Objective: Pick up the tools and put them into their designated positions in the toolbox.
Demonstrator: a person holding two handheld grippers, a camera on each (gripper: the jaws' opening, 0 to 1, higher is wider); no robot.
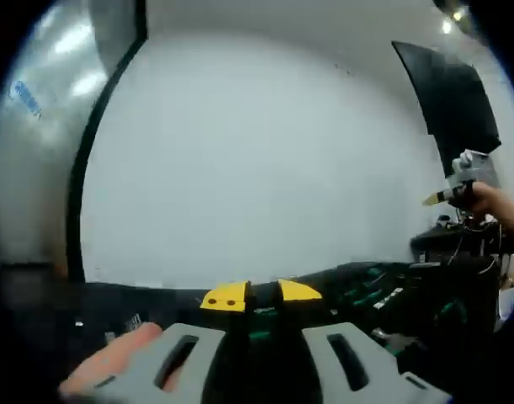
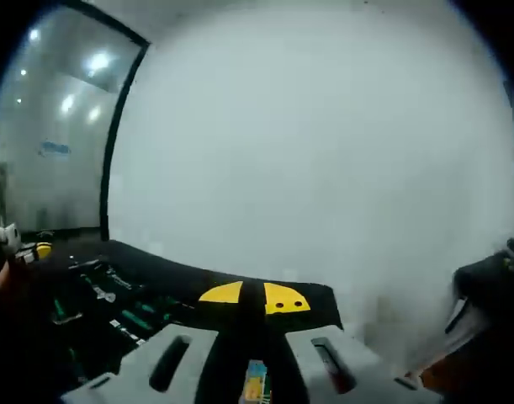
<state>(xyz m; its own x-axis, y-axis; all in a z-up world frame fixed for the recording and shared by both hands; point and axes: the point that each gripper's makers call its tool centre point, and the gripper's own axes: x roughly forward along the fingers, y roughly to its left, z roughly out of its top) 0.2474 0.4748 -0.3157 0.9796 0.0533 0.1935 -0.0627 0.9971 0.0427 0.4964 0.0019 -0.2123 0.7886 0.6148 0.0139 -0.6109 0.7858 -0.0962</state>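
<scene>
Both cameras face a plain white wall (image 1: 257,168), so each tool is raised and aimed well above the work. In the left gripper view, the left tool (image 1: 261,295) shows its two yellow tips drawn together with only a thin dark seam between them and nothing held. In the right gripper view, the right tool (image 2: 252,297) is likewise closed and empty. The task's items lie low in both views: a dark tabletop (image 2: 307,295) carries a scatter of tools with green handles (image 2: 113,307), seen to the lower left in the right gripper view and as green-handled tools (image 1: 378,295) to the lower right in the left gripper view. The tools are too dark and blurred to tell their types, and the toolbox cannot be made out with any certainty. The other gripper (image 1: 463,181), held in a hand (image 1: 500,206), appears at the right edge of the left gripper view. The step in hand is judged to be the approach to a first pick, with no tool yet lifted. To do it well, tilt one tool down until the green-handled items sit between its tips, open the tips before descent, align them across the narrow part of a single handle, and close only when that handle is centred and its neighbours are clear.
</scene>
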